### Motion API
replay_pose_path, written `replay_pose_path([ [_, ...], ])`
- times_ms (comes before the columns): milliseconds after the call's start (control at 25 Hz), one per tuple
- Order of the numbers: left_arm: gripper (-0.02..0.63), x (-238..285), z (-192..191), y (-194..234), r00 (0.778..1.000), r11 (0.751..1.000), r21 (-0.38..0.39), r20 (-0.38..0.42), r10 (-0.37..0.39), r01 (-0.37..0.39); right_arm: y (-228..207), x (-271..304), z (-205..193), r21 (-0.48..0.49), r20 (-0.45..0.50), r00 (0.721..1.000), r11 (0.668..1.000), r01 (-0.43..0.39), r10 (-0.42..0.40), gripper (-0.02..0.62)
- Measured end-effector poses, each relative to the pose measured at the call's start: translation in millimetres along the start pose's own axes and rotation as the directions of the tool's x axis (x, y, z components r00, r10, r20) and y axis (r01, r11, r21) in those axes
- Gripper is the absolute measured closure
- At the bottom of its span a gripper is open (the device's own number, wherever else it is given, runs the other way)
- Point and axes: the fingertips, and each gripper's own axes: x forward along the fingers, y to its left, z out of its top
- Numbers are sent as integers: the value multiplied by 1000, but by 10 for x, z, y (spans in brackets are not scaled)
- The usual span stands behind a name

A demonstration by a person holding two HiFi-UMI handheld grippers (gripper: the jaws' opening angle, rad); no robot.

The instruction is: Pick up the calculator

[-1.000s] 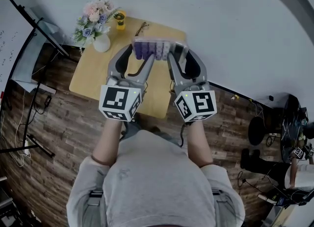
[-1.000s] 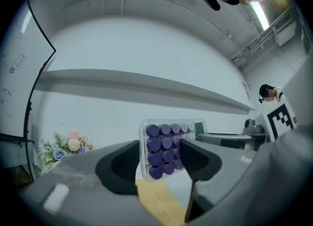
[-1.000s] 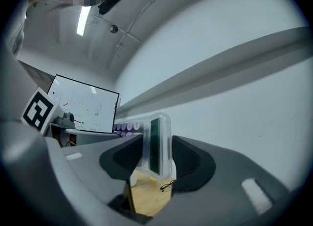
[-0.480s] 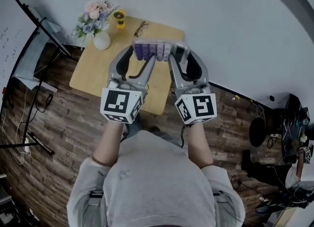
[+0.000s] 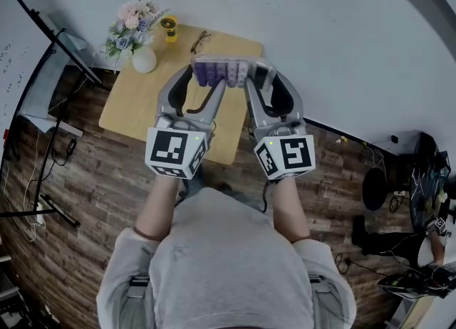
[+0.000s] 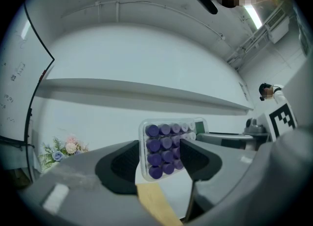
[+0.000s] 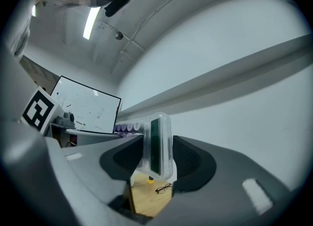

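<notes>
The calculator (image 5: 228, 71) has a clear white case, purple round keys and a green display. It hangs in the air over the wooden table (image 5: 135, 107), held at both ends. My left gripper (image 5: 205, 78) is shut on its key end, and the purple keys (image 6: 164, 151) sit between the left gripper's (image 6: 159, 160) dark pads. My right gripper (image 5: 258, 78) is shut on the display end. In the right gripper view the calculator (image 7: 156, 144) stands edge-on between that gripper's (image 7: 156, 157) pads.
On the table's far side stand a white vase of flowers (image 5: 139, 50), a small yellow object (image 5: 169, 28) and a pair of glasses (image 5: 199, 41). A whiteboard stand (image 5: 43, 28) and cables are at the left, over wood flooring. A white wall lies beyond the table.
Both grippers keep their hold on the calculator. The table and vase have slid slightly up and left in the head view, so the held calculator has drifted a little relative to the table.
</notes>
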Motion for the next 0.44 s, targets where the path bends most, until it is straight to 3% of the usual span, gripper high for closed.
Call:
replay_pose_path([
  [440,344,69,50,-45,1000,1000,8,8,-4,4,-73,1,54,-6,13,1000,1000,3,-3,417],
])
